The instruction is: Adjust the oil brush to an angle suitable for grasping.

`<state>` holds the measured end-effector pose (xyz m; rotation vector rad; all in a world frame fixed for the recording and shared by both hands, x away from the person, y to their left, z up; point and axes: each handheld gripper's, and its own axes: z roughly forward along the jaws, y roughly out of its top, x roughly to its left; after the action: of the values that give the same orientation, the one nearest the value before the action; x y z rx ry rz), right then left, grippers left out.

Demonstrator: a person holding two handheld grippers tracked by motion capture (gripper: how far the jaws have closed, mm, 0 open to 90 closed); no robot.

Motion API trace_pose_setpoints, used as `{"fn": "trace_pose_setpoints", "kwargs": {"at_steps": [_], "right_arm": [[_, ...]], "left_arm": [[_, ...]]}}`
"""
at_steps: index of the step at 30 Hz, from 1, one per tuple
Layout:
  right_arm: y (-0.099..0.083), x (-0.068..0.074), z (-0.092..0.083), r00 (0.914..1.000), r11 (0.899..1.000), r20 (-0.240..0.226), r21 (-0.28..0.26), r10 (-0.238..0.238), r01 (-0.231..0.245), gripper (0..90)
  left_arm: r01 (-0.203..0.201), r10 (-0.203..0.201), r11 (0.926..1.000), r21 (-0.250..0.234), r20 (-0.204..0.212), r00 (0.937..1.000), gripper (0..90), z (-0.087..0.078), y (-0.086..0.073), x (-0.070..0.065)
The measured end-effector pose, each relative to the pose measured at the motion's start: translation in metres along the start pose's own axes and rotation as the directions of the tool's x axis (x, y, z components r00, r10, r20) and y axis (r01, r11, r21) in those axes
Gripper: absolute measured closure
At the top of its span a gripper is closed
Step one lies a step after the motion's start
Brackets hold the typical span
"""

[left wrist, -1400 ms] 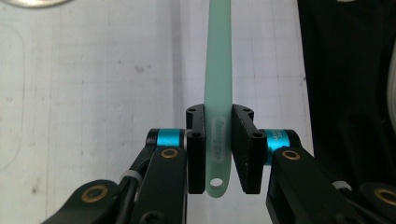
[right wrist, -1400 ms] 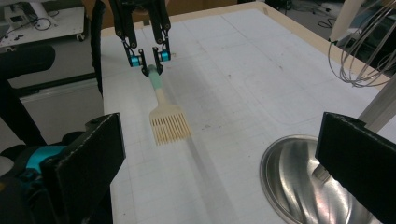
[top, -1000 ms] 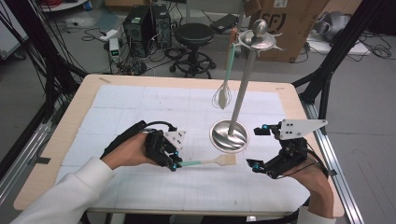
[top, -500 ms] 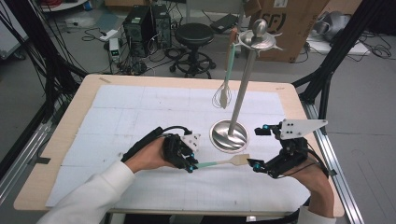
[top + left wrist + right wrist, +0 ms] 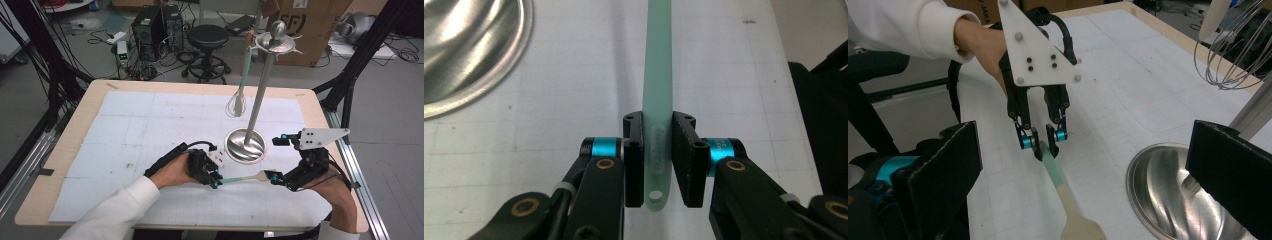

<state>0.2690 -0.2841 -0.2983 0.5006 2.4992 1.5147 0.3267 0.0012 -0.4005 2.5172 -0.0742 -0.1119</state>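
Note:
A spatula (image 5: pixel 245 177) with a mint-green handle and a cream head is held level just over the white mat. My left gripper (image 5: pixel 215 180) is shut on the handle's end; in the left gripper view both pads (image 5: pixel 634 160) press the handle (image 5: pixel 659 75) near its hanging hole. The cream head (image 5: pixel 1080 230) reaches in between the wide jaws of my right gripper (image 5: pixel 279 158), which stands open and does not touch it. In the right gripper view the left gripper (image 5: pixel 1044 142) points down at the handle.
A steel utensil stand (image 5: pixel 260 90) rises from its round base (image 5: pixel 245 145) just beyond the spatula. A whisk (image 5: pixel 239 102) with a green handle hangs from its top. The table's wooden rim (image 5: pixel 320 110) runs close on the right.
My left gripper has carried the spatula to the right and lower, bringing the cream head up to the right gripper. The right gripper has kept still.

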Motion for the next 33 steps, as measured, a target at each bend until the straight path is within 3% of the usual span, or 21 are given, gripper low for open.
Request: {"fn": "trace_pose_setpoints", "kwargs": {"at_steps": [9,17,20,24,28,33], "right_arm": [[0.0,0.0,0.0,1.0,1.0,-0.002,0.0,0.002,-0.002,0.2],[-0.001,-0.001,0.001,1.0,1.0,0.0,0.0,0.001,-0.001,0.2],[-0.001,-0.001,0.001,1.0,1.0,-0.001,0.002,0.005,-0.005,0.2],[-0.001,-0.001,0.001,1.0,1.0,0.002,-0.001,0.004,-0.004,0.3],[-0.002,-0.002,0.0,1.0,1.0,0.003,0.002,0.005,-0.005,0.2],[-0.002,-0.002,0.0,1.0,1.0,0.007,0.002,0.007,-0.007,0.2]], "left_arm": [[0.002,-0.002,0.9999,-0.012,0.009,1.0,76.4,0.014,-0.001,0.003],[0.04,-0.04,0.9992,-0.002,0.021,0.999,75.5,0.019,-0.004,0.008],[0.045,-0.045,0.9986,-0.026,0.018,0.9988,73.4,0.018,-0.003,0.008],[0.06,-0.06,0.9973,-0.042,-0.007,0.9981,57.2,0.012,-0.002,0.006],[0.071,-0.071,0.9968,-0.038,0.002,0.9975,40.4,-0.002,-0.001,0.001],[0.016,-0.017,0.9973,-0.072,-0.011,0.9998,27.1,-0.023,0.002,-0.016]]}}
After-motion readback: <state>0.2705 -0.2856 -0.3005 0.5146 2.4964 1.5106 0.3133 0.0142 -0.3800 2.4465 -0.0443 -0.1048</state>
